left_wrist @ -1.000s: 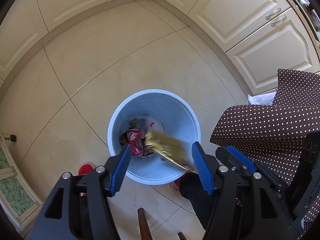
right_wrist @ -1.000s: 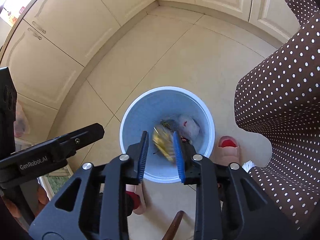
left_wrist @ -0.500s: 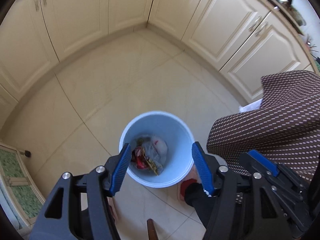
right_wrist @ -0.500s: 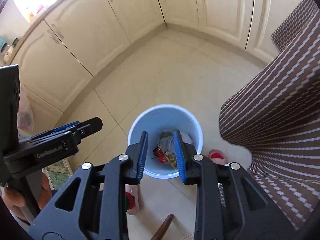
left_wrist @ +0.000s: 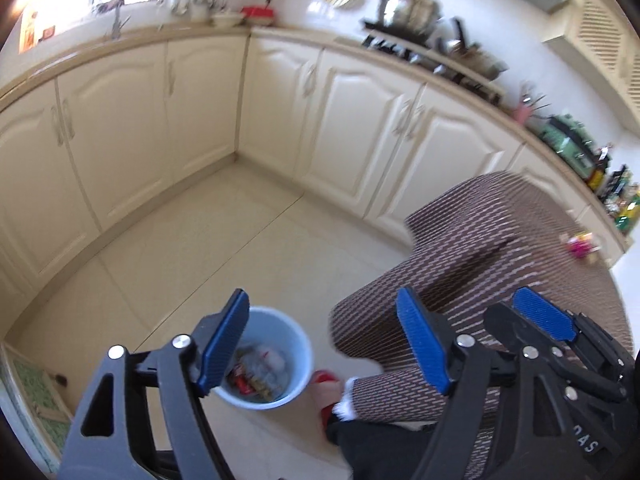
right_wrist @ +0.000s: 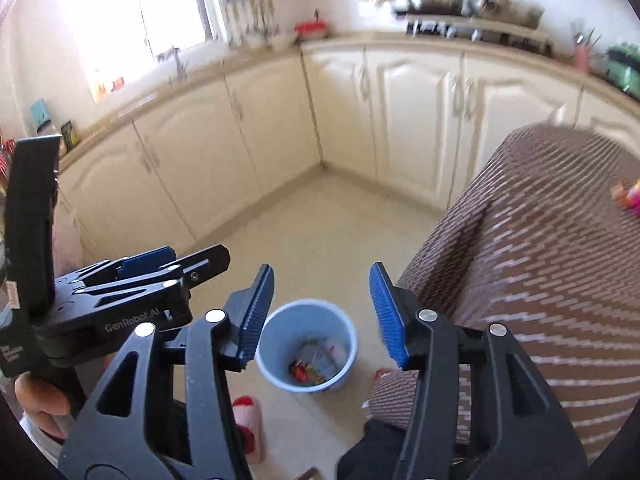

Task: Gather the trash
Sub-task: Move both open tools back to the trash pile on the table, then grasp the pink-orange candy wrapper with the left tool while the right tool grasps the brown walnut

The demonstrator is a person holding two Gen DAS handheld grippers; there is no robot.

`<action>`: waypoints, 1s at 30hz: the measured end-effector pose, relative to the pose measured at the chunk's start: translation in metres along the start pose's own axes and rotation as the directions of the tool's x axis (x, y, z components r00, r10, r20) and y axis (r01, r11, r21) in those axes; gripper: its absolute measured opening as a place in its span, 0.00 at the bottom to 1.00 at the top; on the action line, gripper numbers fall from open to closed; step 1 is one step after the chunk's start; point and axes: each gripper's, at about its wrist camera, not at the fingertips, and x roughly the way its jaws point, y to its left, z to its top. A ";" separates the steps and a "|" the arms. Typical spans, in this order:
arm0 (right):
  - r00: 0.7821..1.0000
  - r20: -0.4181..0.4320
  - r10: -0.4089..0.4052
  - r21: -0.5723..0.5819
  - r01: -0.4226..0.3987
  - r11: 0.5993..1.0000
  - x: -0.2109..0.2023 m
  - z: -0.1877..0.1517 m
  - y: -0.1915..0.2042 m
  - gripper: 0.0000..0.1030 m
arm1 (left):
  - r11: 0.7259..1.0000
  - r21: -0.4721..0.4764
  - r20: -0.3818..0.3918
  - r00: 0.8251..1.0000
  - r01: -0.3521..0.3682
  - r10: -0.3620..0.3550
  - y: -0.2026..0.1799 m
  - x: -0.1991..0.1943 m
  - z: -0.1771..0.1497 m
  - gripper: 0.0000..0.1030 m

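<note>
A light blue bin (left_wrist: 276,354) (right_wrist: 307,345) stands on the tiled floor, far below both grippers, with a red can, a gold wrapper and pale crumpled trash (left_wrist: 258,372) (right_wrist: 316,364) inside it. My left gripper (left_wrist: 324,346) hangs high above the bin, its jaws opening wide with nothing between them. My right gripper (right_wrist: 322,312) is also high above the bin, its jaws opening and empty. A small pink and yellow piece of trash (left_wrist: 580,242) (right_wrist: 628,196) lies on the brown patterned tablecloth (left_wrist: 500,240) (right_wrist: 552,248) at the right. The left gripper (right_wrist: 172,266) also shows in the right wrist view.
Cream cabinets (left_wrist: 168,120) line the corner under a counter with pots, utensils and bottles (left_wrist: 616,196). The person's feet in red and pink slippers (right_wrist: 248,420) (left_wrist: 326,384) stand beside the bin. The covered table's edge is close on the right.
Both grippers have risen well above the bin and tilted up toward the counter. The gold wrapper has dropped into the bin. Both pairs of jaws stand wider apart than before.
</note>
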 end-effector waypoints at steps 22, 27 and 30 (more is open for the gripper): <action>0.898 -0.008 -0.439 0.211 0.431 0.877 -0.146 -0.001 -0.276 0.57 | 0.825 0.470 -0.168 0.950 0.313 -0.264 -0.323 0.059 0.009 0.77; 0.899 -0.084 -0.429 0.205 0.437 0.876 -0.129 0.000 -0.308 0.59 | 0.784 0.558 -0.147 0.962 0.272 -0.229 -0.375 0.087 0.009 0.77; 0.898 -0.115 -0.424 0.194 0.439 0.877 -0.117 0.004 -0.328 0.60 | 0.770 0.584 -0.135 0.966 0.258 -0.221 -0.398 0.104 0.012 0.77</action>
